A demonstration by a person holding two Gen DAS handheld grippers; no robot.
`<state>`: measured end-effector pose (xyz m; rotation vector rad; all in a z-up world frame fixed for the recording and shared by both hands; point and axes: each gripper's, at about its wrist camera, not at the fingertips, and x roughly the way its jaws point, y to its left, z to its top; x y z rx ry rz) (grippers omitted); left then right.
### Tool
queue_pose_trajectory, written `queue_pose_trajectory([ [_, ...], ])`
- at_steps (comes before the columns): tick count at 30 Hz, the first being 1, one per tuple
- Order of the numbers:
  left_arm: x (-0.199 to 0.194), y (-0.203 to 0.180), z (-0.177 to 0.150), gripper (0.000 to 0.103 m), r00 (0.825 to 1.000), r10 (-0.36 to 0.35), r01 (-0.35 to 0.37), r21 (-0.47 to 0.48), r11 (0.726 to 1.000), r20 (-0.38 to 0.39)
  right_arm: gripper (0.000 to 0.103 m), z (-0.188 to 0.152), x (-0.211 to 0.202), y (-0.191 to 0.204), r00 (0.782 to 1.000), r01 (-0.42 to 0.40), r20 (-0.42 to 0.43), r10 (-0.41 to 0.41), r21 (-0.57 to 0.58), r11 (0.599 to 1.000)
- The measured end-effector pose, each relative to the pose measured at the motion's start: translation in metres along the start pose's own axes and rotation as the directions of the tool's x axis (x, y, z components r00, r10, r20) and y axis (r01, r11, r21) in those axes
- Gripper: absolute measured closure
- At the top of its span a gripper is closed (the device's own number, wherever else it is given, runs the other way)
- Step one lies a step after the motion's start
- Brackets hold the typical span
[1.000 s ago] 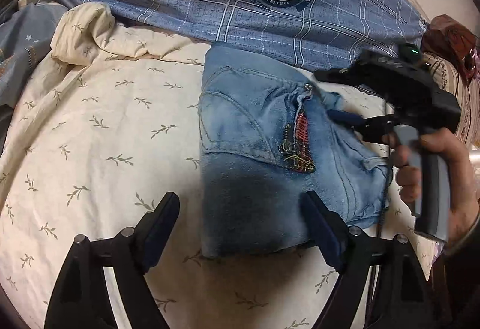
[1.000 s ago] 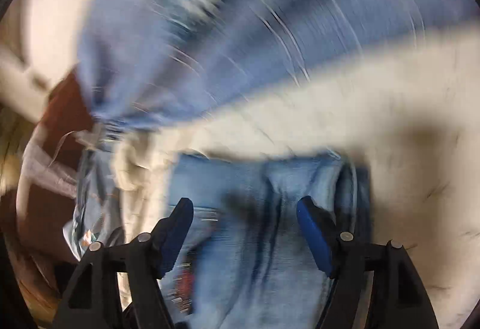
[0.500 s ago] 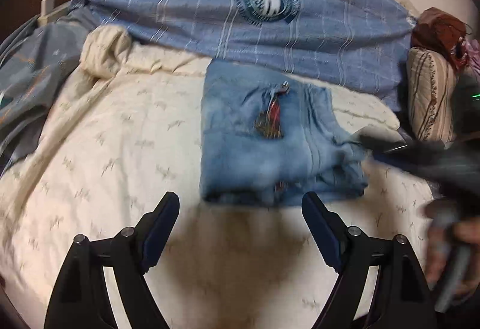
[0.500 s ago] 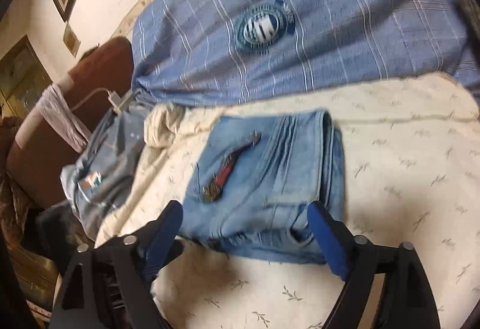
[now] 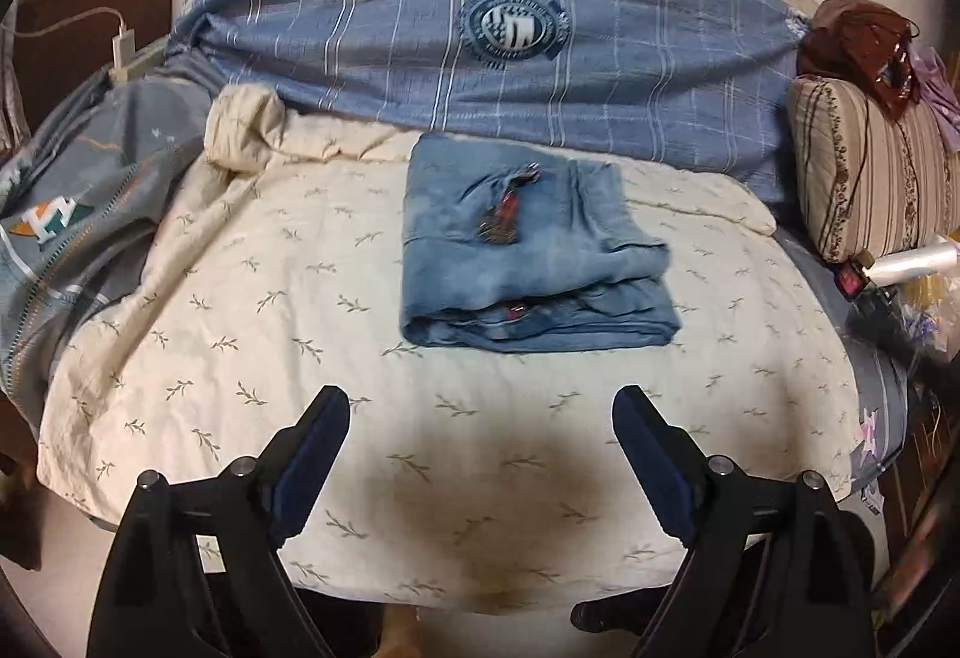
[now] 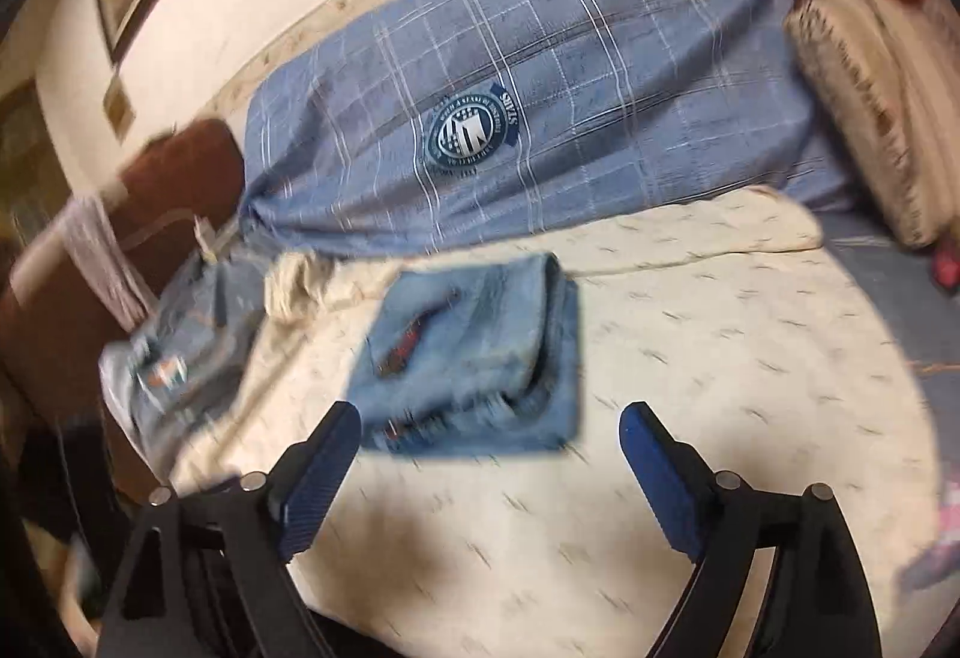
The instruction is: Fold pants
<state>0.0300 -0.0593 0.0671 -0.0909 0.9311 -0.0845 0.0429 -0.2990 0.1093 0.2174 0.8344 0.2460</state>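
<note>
Folded jeans (image 5: 528, 262) lie on the cream sheet (image 5: 252, 298), well ahead of both grippers. Left gripper (image 5: 480, 454) and right gripper (image 6: 489, 469) tilt downward over bare sheet, jaws just spread wide, nothing between them.

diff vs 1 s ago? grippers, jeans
Both grippers have backed away from the folded jeans. A second ago the left gripper straddled their near edge and the right gripper hung over them; now both hang over bare bedsheet, jaws open and empty. Both sets of jaws have just been opening, the right more. The right gripper has left the left camera's view. Jeans stay folded in place.
</note>
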Motion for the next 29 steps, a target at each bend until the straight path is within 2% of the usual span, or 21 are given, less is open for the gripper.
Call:
queue_pose_trajectory([
  [2, -0.009, -0.007, 0.001, 0.013, 1.0, -0.016, 0.016, 0.003, 1.0, 0.015, 0.013, -0.015, -0.004, 0.0, 0.997, 0.055, -0.048, -0.056, -0.019, 0.998],
  [4, -0.014, -0.015, 0.005, 0.01, 1.0, -0.002, 0.001, 0.026, 1.0, 0.014, 0.013, -0.026, -0.009, -0.001, 0.993, 0.071, -0.09, -0.074, -0.031, 0.997],
  [8, -0.02, -0.024, 0.01, 0.009, 0.997, 0.064, -0.066, 0.066, 0.996, 0.037, 0.013, -0.034, -0.012, 0.008, 0.989, 0.118, -0.075, -0.127, -0.114, 0.986],
  [16, -0.018, -0.019, 0.015, 0.004, 0.996, 0.089, -0.089, 0.047, 0.995, 0.014, 0.013, -0.035, -0.001, 0.025, 0.988, 0.109, -0.09, -0.124, -0.159, 0.981],
  [21, -0.015, -0.018, 0.019, 0.0, 0.998, 0.07, -0.07, 0.04, 0.997, 0.004, 0.013, -0.033, 0.007, 0.033, 0.987, 0.112, -0.093, -0.132, -0.195, 0.974],
  [29, -0.007, -0.02, 0.026, 0.0, 0.999, 0.042, -0.042, 0.047, 0.998, -0.004, 0.013, -0.031, 0.017, 0.036, 0.984, 0.116, -0.109, -0.139, -0.198, 0.973],
])
